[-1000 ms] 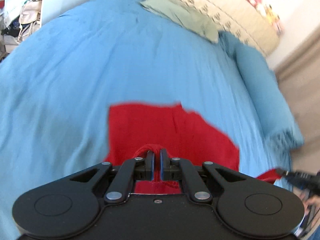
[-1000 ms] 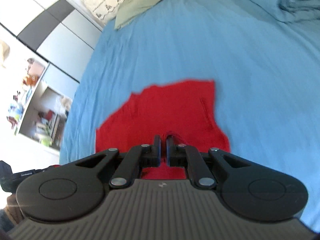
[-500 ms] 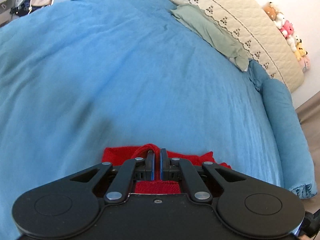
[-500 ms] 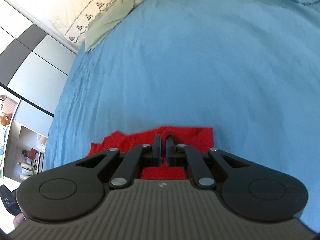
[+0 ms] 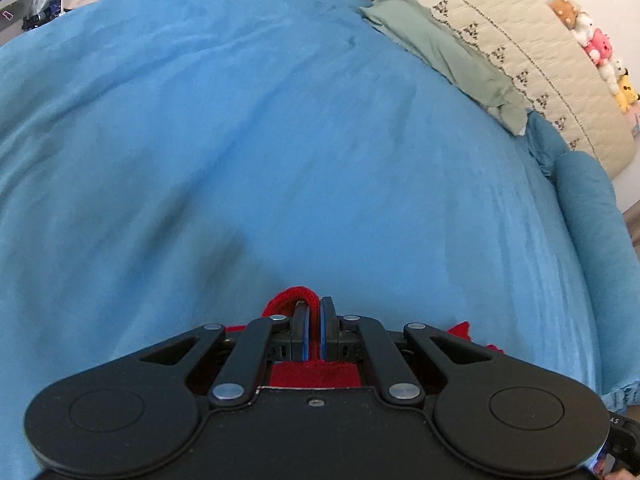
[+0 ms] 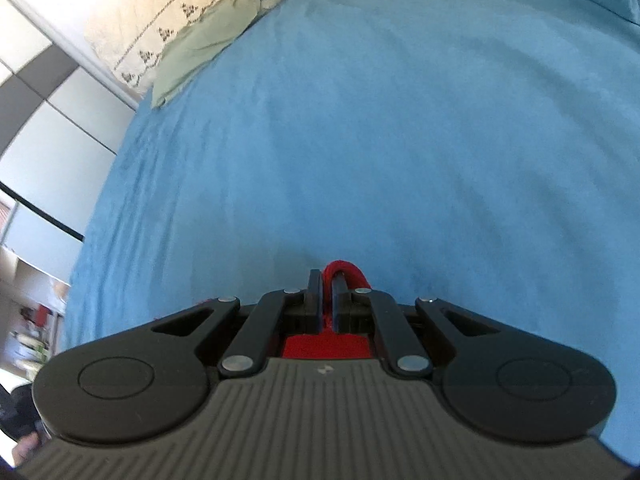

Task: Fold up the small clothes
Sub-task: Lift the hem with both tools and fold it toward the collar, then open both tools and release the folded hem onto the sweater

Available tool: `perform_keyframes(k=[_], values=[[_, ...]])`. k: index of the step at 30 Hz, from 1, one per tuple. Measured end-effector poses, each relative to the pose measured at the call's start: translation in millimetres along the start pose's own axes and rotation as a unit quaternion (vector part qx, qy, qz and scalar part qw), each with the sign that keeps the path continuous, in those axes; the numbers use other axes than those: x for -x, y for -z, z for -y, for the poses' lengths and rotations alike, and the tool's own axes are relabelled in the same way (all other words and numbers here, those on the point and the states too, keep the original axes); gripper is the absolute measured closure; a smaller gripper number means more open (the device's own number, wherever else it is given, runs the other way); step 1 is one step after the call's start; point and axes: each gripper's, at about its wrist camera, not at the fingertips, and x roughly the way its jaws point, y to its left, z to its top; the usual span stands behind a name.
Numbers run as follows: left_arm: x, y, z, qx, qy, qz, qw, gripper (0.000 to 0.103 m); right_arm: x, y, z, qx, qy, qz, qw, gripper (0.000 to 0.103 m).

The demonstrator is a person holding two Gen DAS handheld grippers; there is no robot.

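Red garment (image 5: 294,298) stayed pinched in my 2 grippers, left gripper (image 5: 314,328) and right gripper (image 6: 328,300), over the blue bedspread (image 5: 320,140); I couldn't tell its long axis.

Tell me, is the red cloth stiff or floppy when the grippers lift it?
Probably floppy: the red cloth loops limply over the left gripper fingertips. It likely feels light, since a thin pinch in the right gripper seems to hold it.
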Motion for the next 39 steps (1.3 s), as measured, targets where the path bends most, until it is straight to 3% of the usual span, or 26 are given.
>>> perform_keyframes(k=[2,4,5,6,7,8,9,13,16,18,20,24,27,33,37,39], values=[[0.1,-0.1,1.0,-0.002,-0.004,0.001,1.0,0.092,-5.1,3.2,-1.1,0.011,0.006,0.0,1.0,0.084],[3.4,-0.6,3.0,-0.002,-0.004,0.009,1.0,0.049,-8.8,3.7,-5.9,0.026,0.007,0.001,1.0,0.081],[7.8,-1.0,5.3,-0.004,-0.007,0.02,0.9998,0.021,-7.7,4.0,-8.0,0.033,0.01,0.005,0.999,0.075],[12.9,-1.1,7.5,-0.007,-0.009,0.034,0.9994,0.009,-5.5,3.8,-10.0,0.039,0.009,0.01,0.999,0.053],[21.4,-0.5,9.4,-0.013,-0.011,0.05,0.9986,0.007,-2.3,4.2,-12.2,0.045,0.008,0.016,0.999,0.036],[28.6,0.2,11.7,-0.02,-0.014,0.059,0.9979,0.006,3.3,4.4,-16.7,0.051,0.011,0.029,0.998,0.013],[36.9,2.1,15.4,-0.033,-0.02,0.061,0.9974,0.006,9.9,5.7,-22.4,0.06,0.014,0.048,0.997,0.009],[68.6,34.3,30.7,-0.104,-0.035,0.067,0.9917,0.006,39.2,20.2,-43.2,0.113,0.002,0.074,0.991,0.007],[76.4,73.8,38.3,-0.152,-0.038,0.043,0.9867,0.003,61.4,56.3,-57.3,0.161,-0.005,0.075,0.984,0.0],[70.9,98.7,40.0,-0.181,-0.037,0.021,0.9826,0.002,68.6,87.0,-63.7,0.199,0.001,0.066,0.978,0.0],[58.8,120.3,36.5,-0.2,-0.061,0.004,0.9779,0.002,64.9,116.2,-68.5,0.232,0.014,0.052,0.971,0.0],[39.2,142.0,18.7,-0.212,-0.09,-0.003,0.9731,0.0,41.7,155.8,-59.9,0.274,0.055,0.025,0.96,0.001],[33.0,142.6,14.3,-0.225,-0.099,0.007,0.9693,0.0,29.5,162.2,-47.7,0.276,0.056,0.047,0.958,0.0],[39.5,132.0,19.8,-0.199,-0.11,-0.002,0.9738,0.0,31.0,159.5,-53.7,0.286,0.062,0.041,0.955,0.0],[66.7,130.6,36.4,-0.188,-0.139,0.008,0.9722,0.0,61.7,143.5,-63.9,0.273,0.059,0.056,0.958,0.0],[82.0,135.3,47.3,-0.186,-0.127,0.01,0.9743,0.0,86.0,139.7,-70.7,0.266,0.07,0.063,0.959,0.0]])
